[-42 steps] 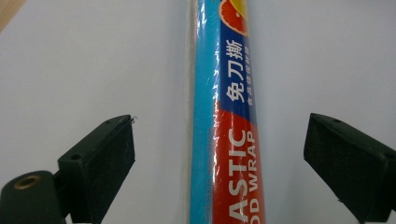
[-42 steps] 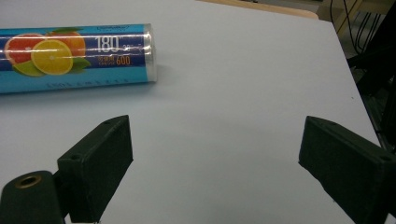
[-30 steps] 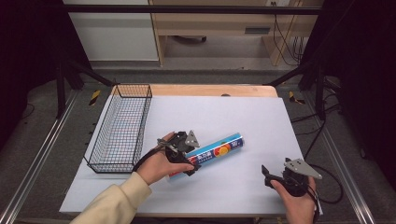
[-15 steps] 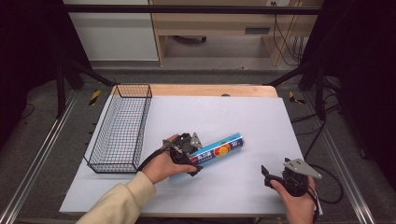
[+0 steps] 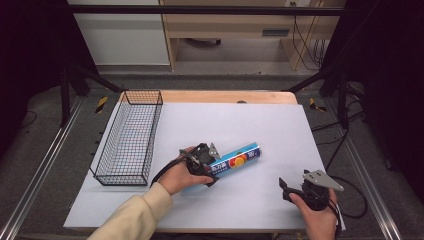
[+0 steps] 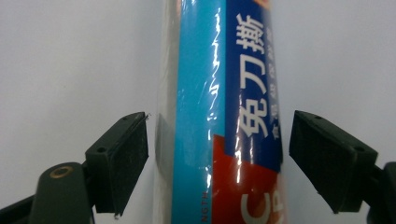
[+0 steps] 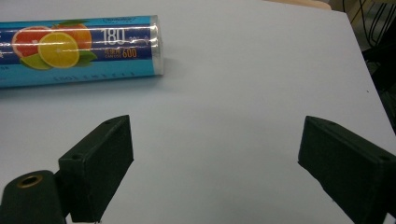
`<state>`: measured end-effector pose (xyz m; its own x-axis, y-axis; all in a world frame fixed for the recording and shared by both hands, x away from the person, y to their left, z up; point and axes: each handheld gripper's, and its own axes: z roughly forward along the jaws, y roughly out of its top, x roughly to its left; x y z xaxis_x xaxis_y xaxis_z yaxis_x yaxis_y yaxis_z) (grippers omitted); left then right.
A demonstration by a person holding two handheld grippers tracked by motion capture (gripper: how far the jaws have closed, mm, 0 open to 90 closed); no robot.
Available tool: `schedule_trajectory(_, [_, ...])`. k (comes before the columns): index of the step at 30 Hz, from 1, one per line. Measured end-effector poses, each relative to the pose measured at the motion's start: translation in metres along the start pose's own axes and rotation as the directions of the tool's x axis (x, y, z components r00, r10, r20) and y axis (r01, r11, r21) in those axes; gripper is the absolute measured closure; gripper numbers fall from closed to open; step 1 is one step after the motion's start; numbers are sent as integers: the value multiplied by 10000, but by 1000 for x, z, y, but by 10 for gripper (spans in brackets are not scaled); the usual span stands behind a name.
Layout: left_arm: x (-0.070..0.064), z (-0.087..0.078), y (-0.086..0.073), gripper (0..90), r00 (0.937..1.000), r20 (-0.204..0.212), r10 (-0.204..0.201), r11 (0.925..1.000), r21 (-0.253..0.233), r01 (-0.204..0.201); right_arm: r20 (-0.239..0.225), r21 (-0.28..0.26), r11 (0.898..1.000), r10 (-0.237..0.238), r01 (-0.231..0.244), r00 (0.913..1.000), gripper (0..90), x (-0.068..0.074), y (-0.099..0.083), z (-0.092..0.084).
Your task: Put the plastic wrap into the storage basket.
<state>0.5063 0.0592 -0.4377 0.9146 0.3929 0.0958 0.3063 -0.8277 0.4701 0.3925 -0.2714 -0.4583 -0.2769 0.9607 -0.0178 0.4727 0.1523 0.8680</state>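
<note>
We see a blue roll of cling film (image 5: 235,159) lying on the white sheet (image 5: 260,125) that covers the table, near the middle of the sheet and slightly toward its front edge, angled so that one end points to the far right. The left gripper (image 5: 209,167), held in the left hand (image 5: 177,175), sits at the roll's near-left end. In the left gripper view, the roll (image 6: 224,112) runs upright between the two black jaws; the jaws stand spread on either side of it, the left pad (image 6: 122,161) just beside the wrapper and the right pad (image 6: 327,156) apart from it, so nothing is clamped.

The right gripper (image 5: 292,189), held in the right hand (image 5: 317,212), rests near the front right corner of the sheet, well apart from the roll. In the right gripper view its jaws stand wide apart over bare sheet, with the roll's end (image 7: 93,49) lying beyond the left jaw.

A black wire basket (image 5: 127,137) stands along the left edge of the sheet.
</note>
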Motion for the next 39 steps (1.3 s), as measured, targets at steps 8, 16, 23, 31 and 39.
schedule_trajectory(8, [2, 2, -6, 211, 10000, 50, -65, 9999, 155, 64, -57, 39, 10000, 5, -5, 10000, 104, 0, 0, 0])
schedule_trajectory(16, [4, 7, -7, 241, 9999, 95, -76, 9986, 516, 71, -78, 79, 10000, -13, 13, 10000, 104, 0, 0, 1])
schedule_trajectory(23, [3, 10, -6, 257, 9999, 122, -66, 9981, 621, 59, -127, 95, 10000, 6, -5, 9999, 107, 0, -1, 1])
schedule_trajectory(31, [2, 13, -5, 276, 9998, 174, -72, 9974, 714, 59, -158, 92, 10000, 4, -3, 9999, 108, 1, -1, 2])
schedule_trajectory(39, [1, 13, -4, 305, 9997, 232, -17, 9969, 791, -1, -178, 82, 9999, 89, -88, 9998, 108, 0, -1, 1])
